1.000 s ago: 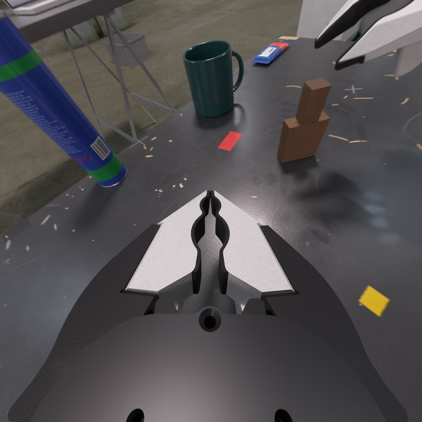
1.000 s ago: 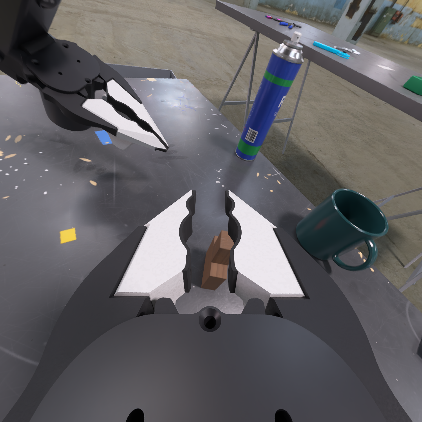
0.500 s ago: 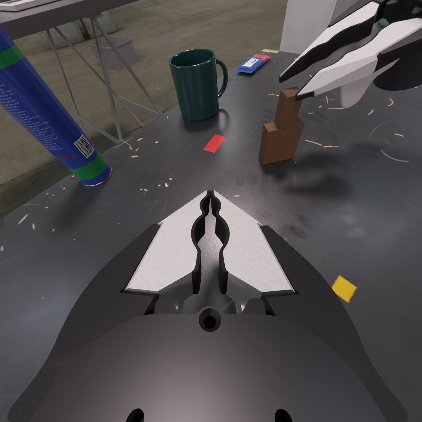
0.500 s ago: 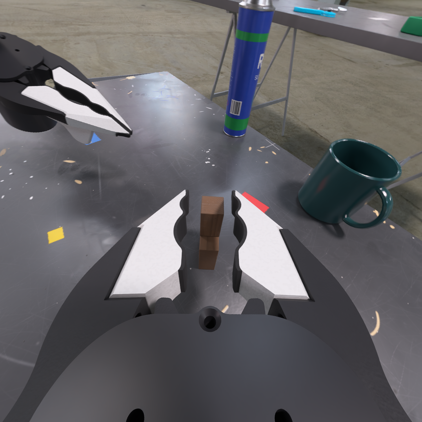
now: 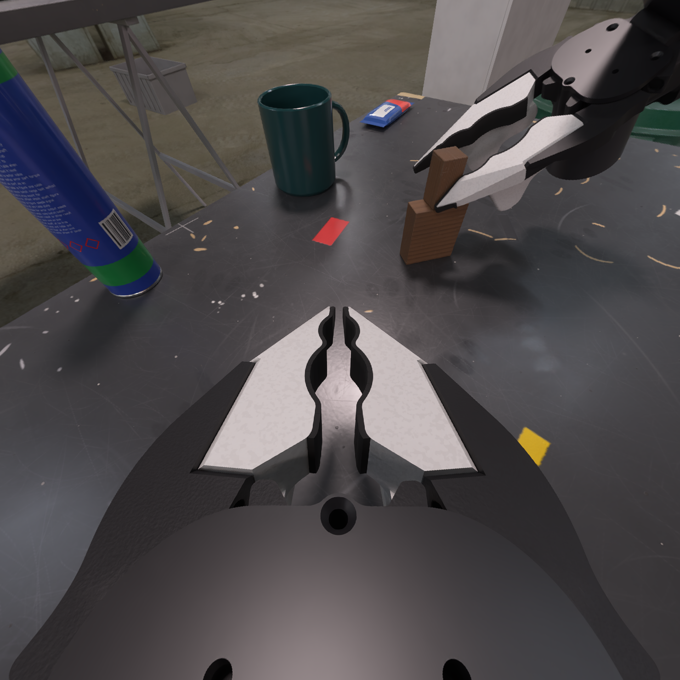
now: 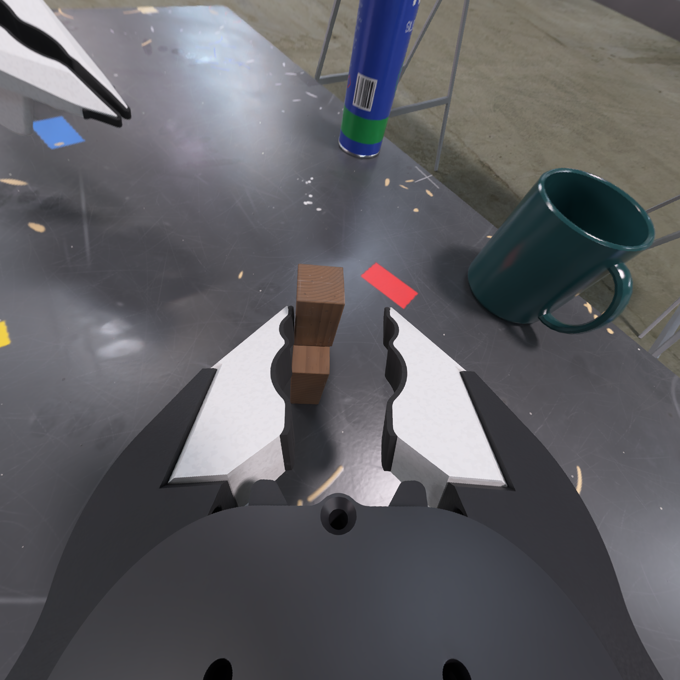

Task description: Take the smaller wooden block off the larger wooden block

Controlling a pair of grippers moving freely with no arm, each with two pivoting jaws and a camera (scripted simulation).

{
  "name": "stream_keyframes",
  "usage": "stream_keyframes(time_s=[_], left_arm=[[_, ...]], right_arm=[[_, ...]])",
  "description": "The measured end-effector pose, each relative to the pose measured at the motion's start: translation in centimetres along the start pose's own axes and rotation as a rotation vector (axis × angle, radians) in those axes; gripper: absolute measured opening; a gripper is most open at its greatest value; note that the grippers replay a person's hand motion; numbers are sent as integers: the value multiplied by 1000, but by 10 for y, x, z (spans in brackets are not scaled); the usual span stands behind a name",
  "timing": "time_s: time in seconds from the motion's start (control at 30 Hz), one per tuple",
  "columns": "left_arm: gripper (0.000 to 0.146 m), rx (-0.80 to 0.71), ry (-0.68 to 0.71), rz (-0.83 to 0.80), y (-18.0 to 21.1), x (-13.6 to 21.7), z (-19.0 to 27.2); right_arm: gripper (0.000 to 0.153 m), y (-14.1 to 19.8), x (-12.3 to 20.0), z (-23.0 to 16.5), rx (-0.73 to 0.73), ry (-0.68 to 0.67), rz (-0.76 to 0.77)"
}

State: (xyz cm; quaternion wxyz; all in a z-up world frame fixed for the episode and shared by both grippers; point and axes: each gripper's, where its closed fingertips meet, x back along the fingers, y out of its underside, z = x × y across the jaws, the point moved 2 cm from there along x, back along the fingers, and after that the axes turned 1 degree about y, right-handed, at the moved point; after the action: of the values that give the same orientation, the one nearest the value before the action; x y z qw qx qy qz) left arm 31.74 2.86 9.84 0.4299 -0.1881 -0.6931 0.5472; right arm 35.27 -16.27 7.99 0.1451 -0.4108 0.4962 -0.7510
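**Right gripper around the small block, left gripper idle**

Nearest in our left wrist view is the left gripper (image 5: 337, 309), hanging above the dark desk (image 5: 552, 368) with its jaws drawn narrow, only a thin slit between the tips and nothing held. A yellow patch (image 5: 533, 449) lies on the desk just to its right.

In our right wrist view, the right gripper (image 6: 336, 312) is spread wide around the stack of blocks. The smaller wooden block (image 6: 320, 304) stands upright on the larger wooden block (image 6: 309, 373), which rests on the desk. The left finger (image 6: 243, 382) lies right beside the stack, and we cannot tell whether it touches; the right finger (image 6: 434, 390) stands clearly apart from it.

From the left wrist view we see the same stack farther off: the smaller wooden block (image 5: 443, 173) sits between the right gripper's (image 5: 427, 187) tips, atop the larger wooden block (image 5: 430, 233).

Beyond the stack a red patch (image 6: 389, 284) lies on the desk, with a dark green mug (image 6: 563, 246) upright to its right near the desk edge. Farther still stands a blue and green spray can (image 6: 371, 81). In the left wrist view a blue and red packet (image 5: 386, 112) lies behind the mug, near the far edge. A blue patch (image 6: 57, 132) shows under the left gripper in the right wrist view.
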Motion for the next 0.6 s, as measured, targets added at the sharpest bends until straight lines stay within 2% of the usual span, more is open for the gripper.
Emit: stream_keyframes(time_s=[0.27, 0.6], left_arm=[[4, -11, 16, -16, 3, -2, 5], [4, -37, 3, -37, 7, -5, 6]], right_arm=[[41, -6, 5, 5, 2, 39, 55], [34, -16, 10, -9, 67, 3, 92]])
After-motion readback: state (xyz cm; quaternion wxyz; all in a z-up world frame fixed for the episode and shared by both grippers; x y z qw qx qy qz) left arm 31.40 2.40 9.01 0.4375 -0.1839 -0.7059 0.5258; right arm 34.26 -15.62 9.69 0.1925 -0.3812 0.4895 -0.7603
